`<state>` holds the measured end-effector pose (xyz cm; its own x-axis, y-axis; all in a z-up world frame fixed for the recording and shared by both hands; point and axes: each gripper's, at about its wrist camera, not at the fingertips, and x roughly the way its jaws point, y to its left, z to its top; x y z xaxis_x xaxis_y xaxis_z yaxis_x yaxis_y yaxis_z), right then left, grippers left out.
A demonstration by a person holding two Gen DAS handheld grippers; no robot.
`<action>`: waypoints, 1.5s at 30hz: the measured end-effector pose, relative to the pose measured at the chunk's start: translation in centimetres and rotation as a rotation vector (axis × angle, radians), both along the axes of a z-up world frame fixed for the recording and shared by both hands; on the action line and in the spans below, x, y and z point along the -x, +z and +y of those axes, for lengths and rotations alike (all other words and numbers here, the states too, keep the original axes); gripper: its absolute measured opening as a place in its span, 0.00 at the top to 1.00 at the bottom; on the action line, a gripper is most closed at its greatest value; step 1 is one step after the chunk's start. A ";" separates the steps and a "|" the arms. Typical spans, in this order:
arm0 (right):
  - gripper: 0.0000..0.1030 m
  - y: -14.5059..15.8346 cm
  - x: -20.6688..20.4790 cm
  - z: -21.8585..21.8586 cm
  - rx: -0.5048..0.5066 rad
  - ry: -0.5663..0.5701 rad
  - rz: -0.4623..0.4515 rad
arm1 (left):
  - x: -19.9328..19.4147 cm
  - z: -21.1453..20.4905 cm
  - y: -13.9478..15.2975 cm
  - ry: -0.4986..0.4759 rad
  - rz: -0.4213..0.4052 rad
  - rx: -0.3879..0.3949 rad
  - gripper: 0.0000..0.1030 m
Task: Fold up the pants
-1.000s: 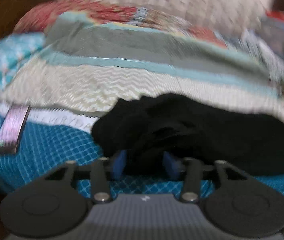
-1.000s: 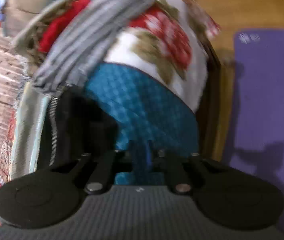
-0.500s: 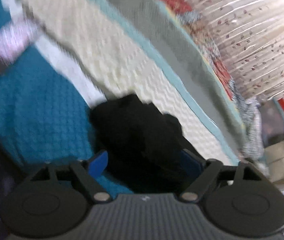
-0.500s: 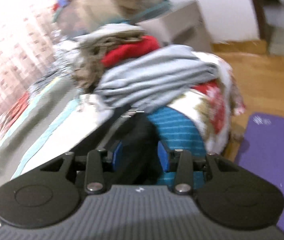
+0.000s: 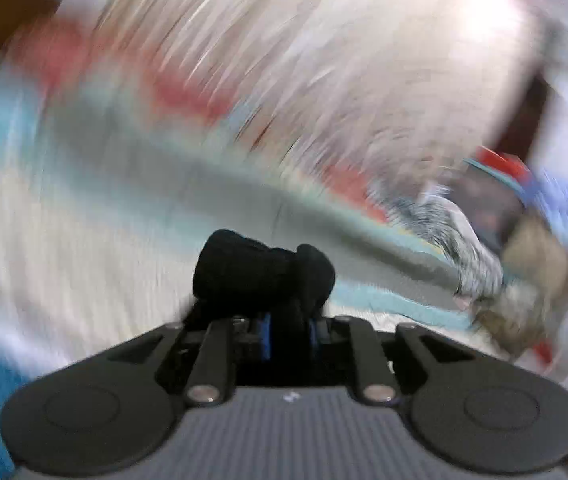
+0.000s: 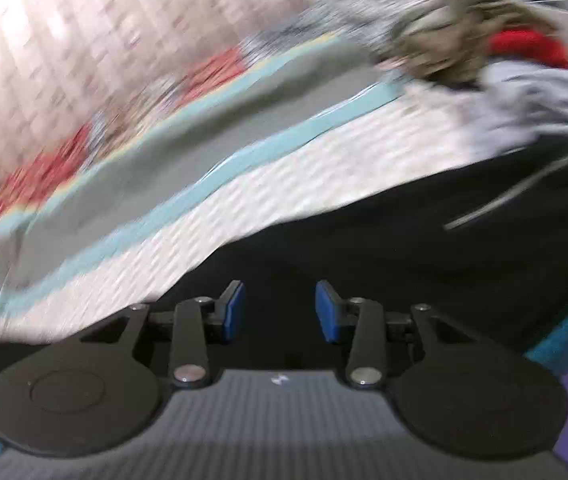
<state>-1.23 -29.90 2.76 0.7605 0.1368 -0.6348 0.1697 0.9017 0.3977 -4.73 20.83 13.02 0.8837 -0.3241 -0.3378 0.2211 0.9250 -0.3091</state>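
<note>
Meanwhile, on a bed (image 6: 268,184) spread with a cream, grey and pale-blue striped cover, a pair of black pants (image 6: 403,240) is partway through being folded. The left tongs (image 5: 287,334) have just been closing and now stand clamped on a bunched fold of the black cloth, which humps up just ahead of the blue pads (image 5: 264,336) in the left wrist view. The right tongs (image 6: 280,312) stand apart, nothing pinched between them, poised over the broad dark spread of the pants near a pale zip line (image 6: 515,200). A heap of grey, red and brown laundry (image 6: 483,40) lies at the far end of the bed.

Done well, this step likely calls for the left grip to hold only the edge it means to carry, not a wad of several layers, and to draw it across low and taut. The right tongs would best catch the matching edge so that the fold lands square.

Half a second ago the left tongs straddled the cloth wide open; now they are shut on it and the view has swung towards the pale wall. The right tongs then had dark cloth between their pads; now the gap shows clear.
</note>
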 end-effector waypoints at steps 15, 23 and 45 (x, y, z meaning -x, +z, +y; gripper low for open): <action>0.58 -4.3 -2.0 3.9 0.019 0.168 0.225 | 3.1 7.3 -6.3 0.151 0.289 0.110 0.30; 0.56 -4.5 -2.6 6.2 0.059 0.175 0.232 | -10.5 4.2 -4.8 0.000 0.343 -0.025 0.23; 0.51 -4.6 -3.1 8.0 0.090 0.206 0.217 | -13.8 4.1 -12.9 0.411 0.525 0.132 0.40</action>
